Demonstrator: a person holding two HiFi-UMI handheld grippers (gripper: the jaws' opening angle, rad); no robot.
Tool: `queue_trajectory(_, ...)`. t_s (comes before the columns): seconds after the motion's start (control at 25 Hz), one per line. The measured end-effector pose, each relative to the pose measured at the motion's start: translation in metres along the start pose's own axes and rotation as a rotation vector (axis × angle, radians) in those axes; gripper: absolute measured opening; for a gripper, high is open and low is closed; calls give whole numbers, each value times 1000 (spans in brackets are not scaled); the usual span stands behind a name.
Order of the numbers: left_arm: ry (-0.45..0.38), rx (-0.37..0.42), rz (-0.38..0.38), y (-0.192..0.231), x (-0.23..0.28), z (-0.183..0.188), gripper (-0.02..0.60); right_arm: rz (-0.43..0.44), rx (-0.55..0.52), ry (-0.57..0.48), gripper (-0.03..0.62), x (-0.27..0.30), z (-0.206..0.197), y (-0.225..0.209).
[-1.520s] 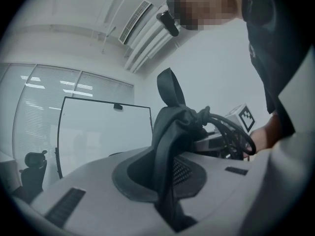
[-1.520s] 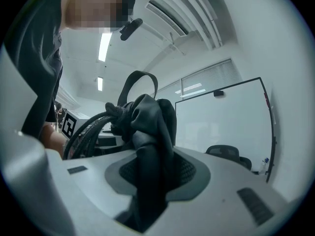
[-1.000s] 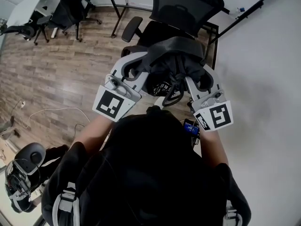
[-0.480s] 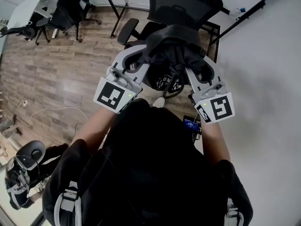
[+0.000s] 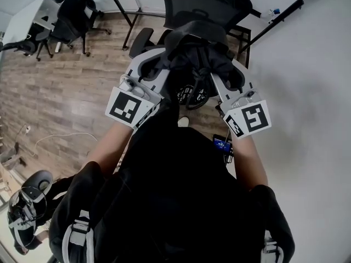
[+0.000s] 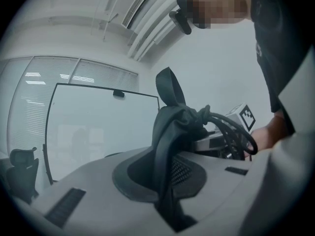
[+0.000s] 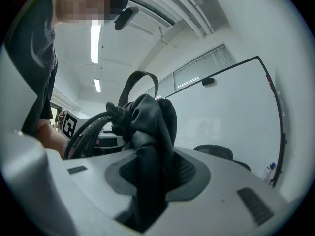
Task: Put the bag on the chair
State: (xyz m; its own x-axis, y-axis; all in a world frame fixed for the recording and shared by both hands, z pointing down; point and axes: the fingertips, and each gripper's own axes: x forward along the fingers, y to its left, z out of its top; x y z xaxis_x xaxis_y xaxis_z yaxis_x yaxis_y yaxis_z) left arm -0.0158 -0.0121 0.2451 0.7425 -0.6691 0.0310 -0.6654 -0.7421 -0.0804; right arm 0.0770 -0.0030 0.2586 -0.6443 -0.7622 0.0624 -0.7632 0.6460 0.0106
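The bag (image 5: 200, 51) is soft, dark, matte fabric, bunched into a crumpled lump with a bundle of black cord loops (image 5: 192, 95) knotted at its near side. It hangs in the air between the two grippers, just in front of the mesh backrest of the black office chair (image 5: 200, 1). Whether it touches the chair cannot be told.

The left hand-held gripper (image 6: 165, 181) is clenched on one fold of the fabric. The right hand-held gripper (image 7: 147, 181) is clenched on another fold. Both are grey, smooth plastic with ribbed dark pads.

There is one bag. Two more office chairs (image 5: 71, 21) stand at the upper left on the wood-plank floor (image 5: 66, 92).

The bag's long axis runs across from one gripper to the other, and the cord loops point back toward the person.
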Motion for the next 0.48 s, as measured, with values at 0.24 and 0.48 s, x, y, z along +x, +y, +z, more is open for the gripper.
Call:
queue_trajectory(0.24,-5,-9,-58,23,42,-10,31,-33,3,21,107,23,-8,-37)
queue_trajectory(0.48,8,-33,-118,54,84,-22,31,-77,13,40,107,56,-16,-75)
